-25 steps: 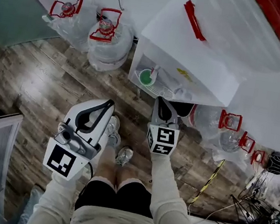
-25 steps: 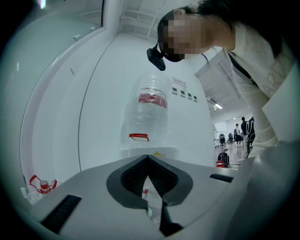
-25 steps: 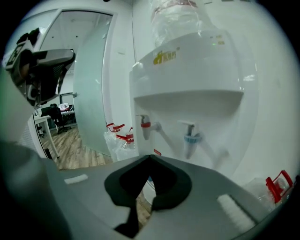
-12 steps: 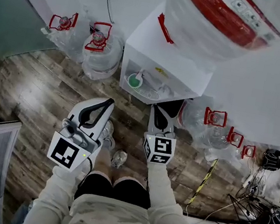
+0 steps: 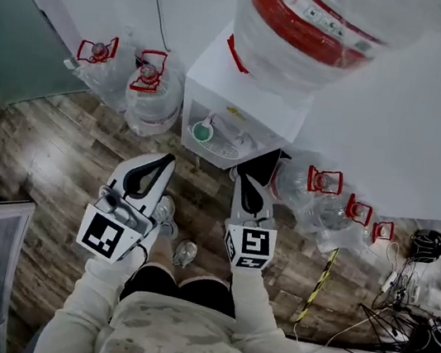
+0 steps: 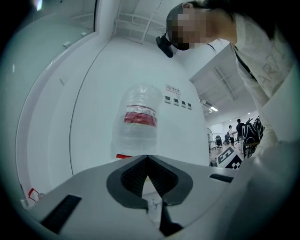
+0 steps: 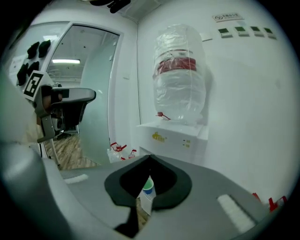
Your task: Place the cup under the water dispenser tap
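Wood floor, white wall. Small cup stands in water dispenser recess, ahead of right claw, well apart. Right claw and left claw both clenched, empty. Judgement: cup light, thin-walled, crushable; pinch mid-wall gently.

Cup in dispenser recess, seemingly on grille; bottle atop dispenser; spare bottles on floor left.

pale cup, green inside, upright, left end of drip tray, in water dispenser recess, at left tap
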